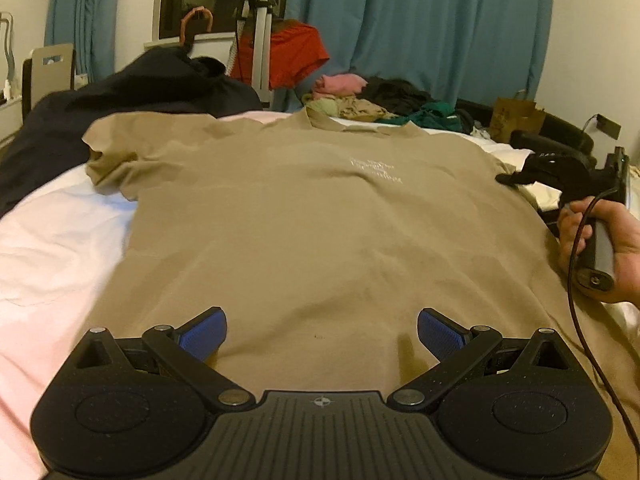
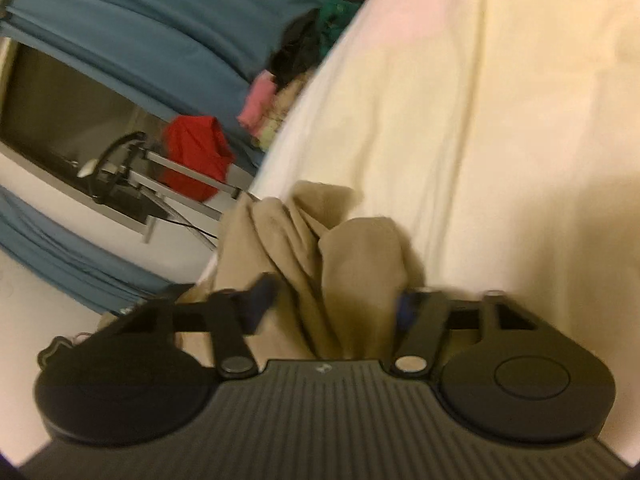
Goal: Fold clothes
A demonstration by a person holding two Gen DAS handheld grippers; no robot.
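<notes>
White bedsheet (image 1: 52, 248) carries a tan cotton T-shirt (image 1: 312, 232); left gripper (image 1: 322, 334) released, right gripper (image 2: 332, 304) at three o'clock clenching its bunched sleeve.

Soft cloth on the bed, matt black plastic on the tools.

The tan cotton-like T-shirt (image 1: 320, 240) looks matt and softly creased, lying on a smooth pale bed sheet (image 1: 60, 248) of cloth. The left black plastic gripper (image 1: 322, 334) has a ribbed matt body, dull metal pivot pins and blue textured pads (image 1: 204, 334). The right black plastic gripper (image 2: 334, 304) looks alike. Behind, blue cloth curtains (image 1: 420, 20) hang in matt folds.
</notes>
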